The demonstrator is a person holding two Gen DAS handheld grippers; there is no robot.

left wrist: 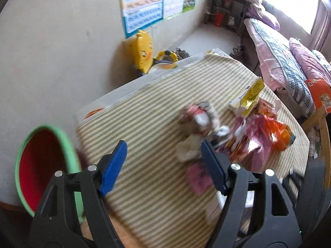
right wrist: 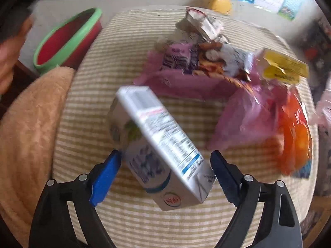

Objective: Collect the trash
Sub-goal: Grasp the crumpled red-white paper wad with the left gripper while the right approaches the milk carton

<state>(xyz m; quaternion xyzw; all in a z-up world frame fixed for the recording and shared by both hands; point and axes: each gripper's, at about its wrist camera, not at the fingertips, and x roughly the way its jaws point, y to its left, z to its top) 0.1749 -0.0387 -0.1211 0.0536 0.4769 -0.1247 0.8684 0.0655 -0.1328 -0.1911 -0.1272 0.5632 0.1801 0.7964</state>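
Observation:
A white milk carton (right wrist: 163, 144) lies tilted on the striped tablecloth (right wrist: 93, 103). My right gripper (right wrist: 165, 154) points down over it, open, its blue pads on either side of the carton's lower end. Behind the carton is a trash pile: a pink plastic bag (right wrist: 244, 113), a purple packet (right wrist: 178, 57), a crumpled wrapper (right wrist: 200, 22), a yellow box (right wrist: 283, 68) and an orange wrapper (right wrist: 295, 140). My left gripper (left wrist: 163, 146) hangs open over bare cloth, with nothing between its fingers. The same pile (left wrist: 256, 144) lies just beyond its right finger. A red bin with a green rim (left wrist: 71, 150) (right wrist: 86, 28) stands by the table's left end.
A person's tan sleeve (right wrist: 26, 124) rests at the table's near left edge. Past the table are a yellow toy (left wrist: 142, 49) against the wall, a bed (left wrist: 279, 62) on the right and a dark shelf (left wrist: 227, 6) in the far corner.

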